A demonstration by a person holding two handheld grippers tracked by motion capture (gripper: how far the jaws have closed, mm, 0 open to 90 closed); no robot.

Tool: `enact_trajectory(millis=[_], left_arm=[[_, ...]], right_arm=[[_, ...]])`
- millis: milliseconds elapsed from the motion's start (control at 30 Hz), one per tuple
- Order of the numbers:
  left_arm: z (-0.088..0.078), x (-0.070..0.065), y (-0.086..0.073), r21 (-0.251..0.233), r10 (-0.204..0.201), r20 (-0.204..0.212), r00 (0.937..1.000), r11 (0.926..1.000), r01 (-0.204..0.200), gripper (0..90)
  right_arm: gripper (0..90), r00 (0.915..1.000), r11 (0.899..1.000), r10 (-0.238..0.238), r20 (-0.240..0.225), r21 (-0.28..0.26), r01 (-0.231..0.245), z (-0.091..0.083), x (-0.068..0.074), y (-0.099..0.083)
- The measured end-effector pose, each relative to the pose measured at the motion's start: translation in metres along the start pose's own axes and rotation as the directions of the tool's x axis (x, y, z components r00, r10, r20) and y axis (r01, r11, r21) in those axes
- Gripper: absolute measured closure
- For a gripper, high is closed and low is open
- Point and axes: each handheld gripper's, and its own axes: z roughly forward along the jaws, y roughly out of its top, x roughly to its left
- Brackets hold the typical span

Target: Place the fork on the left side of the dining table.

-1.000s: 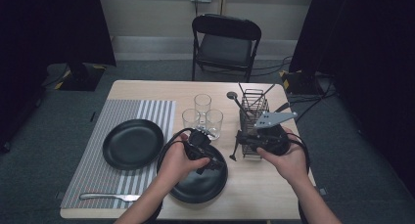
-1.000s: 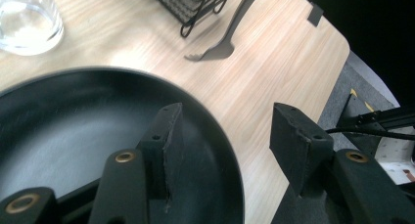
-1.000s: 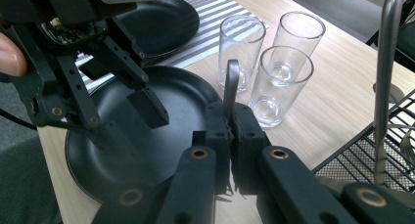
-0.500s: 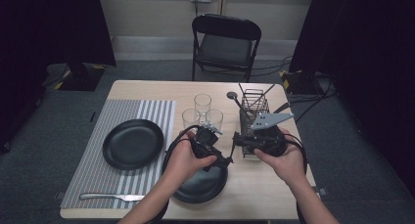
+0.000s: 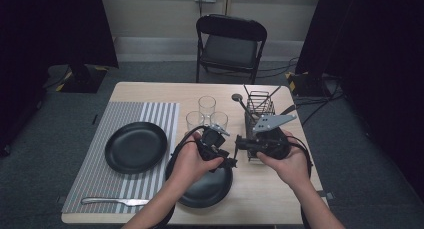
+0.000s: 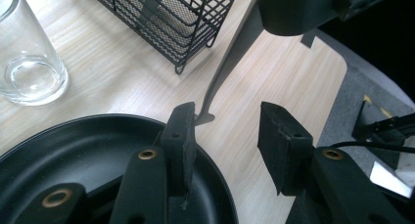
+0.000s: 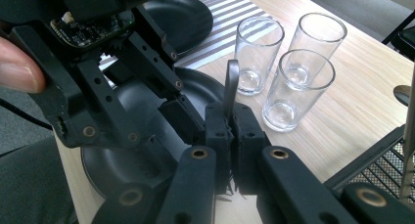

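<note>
While the right gripper point(image 7: 230, 128) pinches a utensil handle point(image 7: 231, 87), its free end points between the half-open, empty, closing left gripper point(image 6: 227, 131).

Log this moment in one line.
phase: handover | right tongs: shut on slim flat dark grey utensil | left tongs: open, jaws just been closing, utensil tip beside one pad, not gripped

Two black plates point(image 5: 135, 146) are sitting against a grey-and-white striped placemat point(image 5: 97, 189) and a pale wood-grain counter point(image 5: 270, 194), while clear glasses point(image 5: 206, 107) are standing beside a black wire basket point(image 5: 260, 105).
</note>
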Motion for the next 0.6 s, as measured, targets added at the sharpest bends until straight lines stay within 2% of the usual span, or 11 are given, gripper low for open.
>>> enact_trajectory(millis=[300,533,600], left_arm=[[-0.0018,0.0001,0.0021,-0.002,0.025,-0.016,0.9995,0.9997,-0.025,65.1],[-0.0011,-0.0002,0.006,-0.032,0.039,-0.023,0.999,0.9987,-0.039,68.5],[-0.0006,-0.0003,0.0069,-0.037,0.045,-0.036,0.9983,0.9982,-0.047,70.1]], right_arm=[[87.6,0.9999,1.0,-0.008,-0.007,0.003,0.008,0.0035,0.0028,0.0037],[87.5,1.0,1.0,-0.001,-0.009,0.007,0.001,0.0052,0.0027,0.004],[87.6,0.9999,1.0,0.0,-0.012,0.007,0.0,0.006,0.0034,0.0043]])
